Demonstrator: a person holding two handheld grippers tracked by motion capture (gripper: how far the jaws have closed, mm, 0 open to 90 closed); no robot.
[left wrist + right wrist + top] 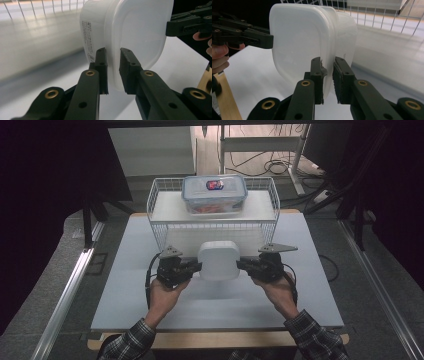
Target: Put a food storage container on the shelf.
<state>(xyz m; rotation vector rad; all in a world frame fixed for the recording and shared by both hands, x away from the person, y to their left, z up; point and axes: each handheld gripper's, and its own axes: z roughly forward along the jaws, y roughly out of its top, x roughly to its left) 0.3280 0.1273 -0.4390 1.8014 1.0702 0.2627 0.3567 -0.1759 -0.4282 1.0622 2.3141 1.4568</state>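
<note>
Dim room all round, dark at both sides, cables (272, 166) looping across the floor behind. Pale grey tabletop (125, 295) on a wooden base, metal rails along the floor at either flank. White wire basket shelf (160, 207) standing at the far edge, bearing a clear lidded food box (214, 195) with blue clips. In front of the shelf, held clear above the tabletop: white plastic container (218, 260), tipped on its side, lid toward the person. Pinched at its rim from both ends: left claw (113, 71) narrowed onto one edge, right claw (327, 80) narrowed onto the opposite edge. Plaid sleeves at the near edge.
</note>
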